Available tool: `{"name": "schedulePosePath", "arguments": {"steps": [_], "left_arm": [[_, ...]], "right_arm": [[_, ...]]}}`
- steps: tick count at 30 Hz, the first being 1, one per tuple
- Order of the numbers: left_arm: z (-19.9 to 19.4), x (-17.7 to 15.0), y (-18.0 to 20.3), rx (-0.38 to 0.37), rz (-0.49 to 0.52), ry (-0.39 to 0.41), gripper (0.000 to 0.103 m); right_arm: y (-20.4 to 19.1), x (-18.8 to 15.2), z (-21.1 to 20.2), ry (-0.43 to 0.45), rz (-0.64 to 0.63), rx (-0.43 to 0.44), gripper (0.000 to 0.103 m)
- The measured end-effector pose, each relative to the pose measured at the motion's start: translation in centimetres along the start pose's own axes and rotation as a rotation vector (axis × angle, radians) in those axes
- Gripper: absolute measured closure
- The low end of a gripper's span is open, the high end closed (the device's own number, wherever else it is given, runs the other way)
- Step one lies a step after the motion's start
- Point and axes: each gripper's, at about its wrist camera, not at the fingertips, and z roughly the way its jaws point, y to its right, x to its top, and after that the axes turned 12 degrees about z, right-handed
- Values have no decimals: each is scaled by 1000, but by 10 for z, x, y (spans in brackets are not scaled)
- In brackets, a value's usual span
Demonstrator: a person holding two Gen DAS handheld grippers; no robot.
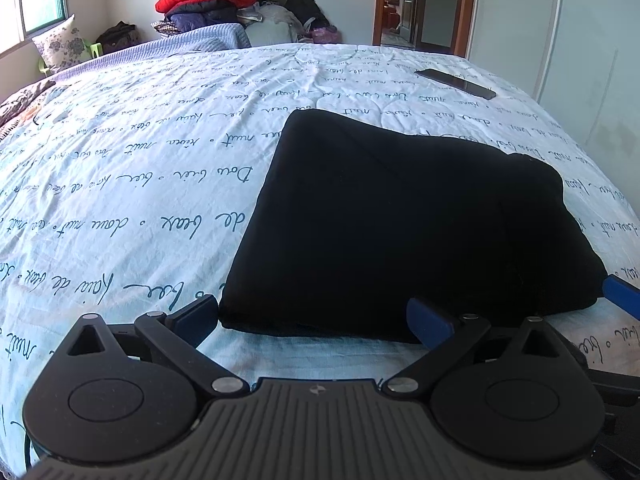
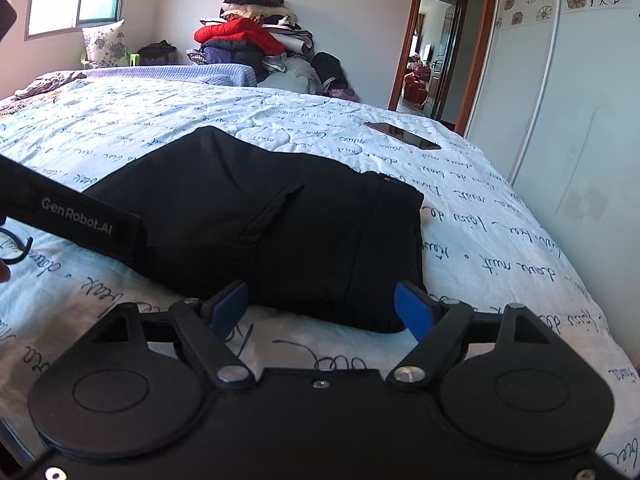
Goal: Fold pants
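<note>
Folded black pants (image 1: 400, 224) lie on the bed (image 1: 120, 184), phone (image 1: 456, 83) beyond; left gripper (image 1: 316, 316) and right gripper (image 2: 322, 304) both spread wide, gripping nothing.

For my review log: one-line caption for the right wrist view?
Right gripper, jaws open, at near edge of folded black pants on script-print bedspread; phone beyond.
</note>
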Motion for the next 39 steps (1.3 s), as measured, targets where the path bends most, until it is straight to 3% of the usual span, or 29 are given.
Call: {"name": "schedulePosePath", "arguments": {"steps": [11, 14, 18, 23, 29, 32, 34, 35, 36, 39], "left_arm": [[-4, -2, 2, 1, 20, 6, 1], [-11, -3, 7, 38, 67, 55, 1], [1, 2, 14, 96, 136, 56, 0], [-3, 2, -3, 58, 77, 41, 1], [-11, 1, 4, -21, 112, 36, 2], [-12, -2, 16, -29, 154, 33, 2], [-13, -5, 23, -8, 194, 32, 2], [-13, -6, 24, -6, 206, 34, 2], [-13, -6, 24, -7, 210, 35, 2], [-11, -5, 20, -13, 185, 25, 2]], "right_arm": [[21, 7, -7, 36, 127, 11, 21], [35, 7, 3, 16, 218, 33, 21], [39, 4, 28, -26, 202, 15, 15], [45, 4, 9, 3, 222, 17, 15], [55, 6, -10, 49, 294, 66, 15], [52, 8, -5, 62, 275, 29, 15], [49, 10, -7, 78, 243, -1, 37], [49, 11, -10, 81, 232, 13, 57], [50, 11, -12, 79, 235, 34, 64], [50, 12, -11, 52, 222, 46, 66]]}}
